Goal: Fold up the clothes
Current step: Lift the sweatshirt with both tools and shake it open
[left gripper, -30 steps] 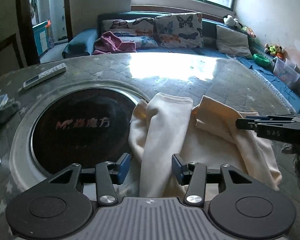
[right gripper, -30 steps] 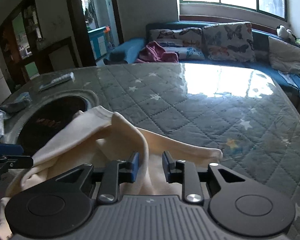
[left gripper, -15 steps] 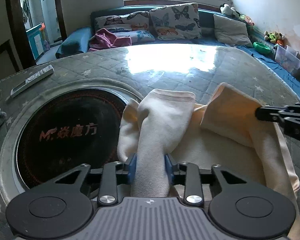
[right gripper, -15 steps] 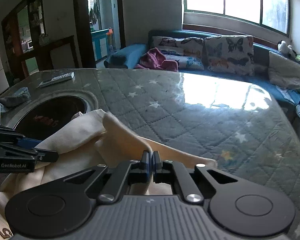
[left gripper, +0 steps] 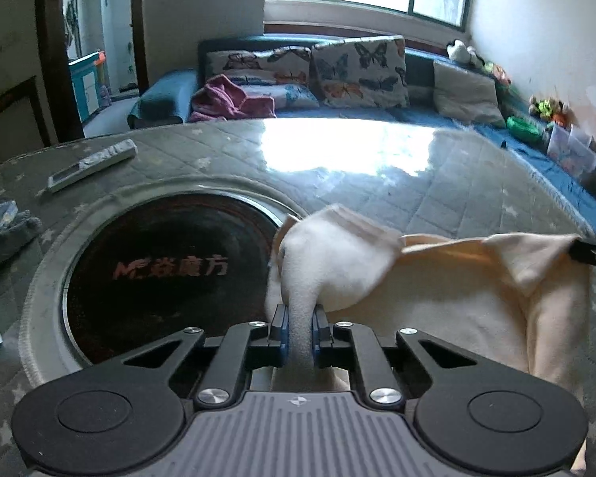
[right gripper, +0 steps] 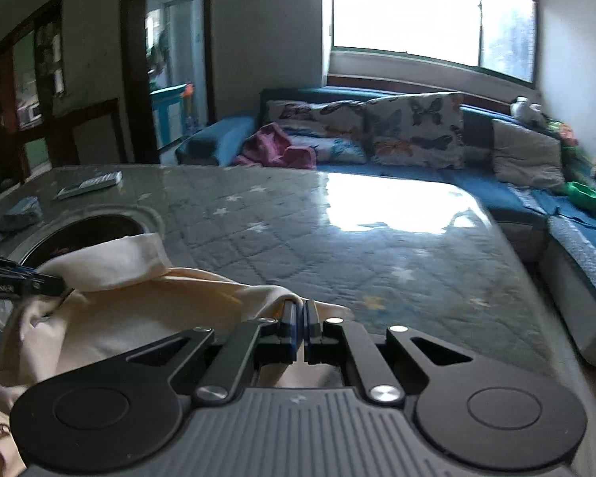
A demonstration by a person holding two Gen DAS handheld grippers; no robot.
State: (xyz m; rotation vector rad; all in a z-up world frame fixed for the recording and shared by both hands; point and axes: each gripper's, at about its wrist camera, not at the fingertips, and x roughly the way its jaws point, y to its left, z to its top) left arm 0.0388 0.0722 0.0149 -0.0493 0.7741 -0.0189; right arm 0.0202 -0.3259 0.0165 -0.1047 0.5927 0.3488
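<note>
A cream garment [left gripper: 449,302] hangs lifted between my two grippers above the quilted table. My left gripper [left gripper: 300,320] is shut on a bunched sleeve or corner of it, whose cuff end [left gripper: 337,246] flops forward. My right gripper [right gripper: 300,318] is shut on another edge of the same cream garment [right gripper: 139,318]. The right gripper's tip shows at the right edge of the left wrist view [left gripper: 592,252], pinching the cloth. The left gripper's tip shows at the left of the right wrist view [right gripper: 24,278]. The cloth is stretched between them.
A round dark hotplate [left gripper: 167,274] is set in the table left of the garment. A remote [left gripper: 93,163] and a grey cloth [left gripper: 4,234] lie at the far left. A blue sofa [left gripper: 377,91] with cushions runs behind and to the right.
Both grippers closed on the garment, the left on the sleeve and the right on an edge, then lifted it and pulled apart so the cloth now hangs stretched above the table.
</note>
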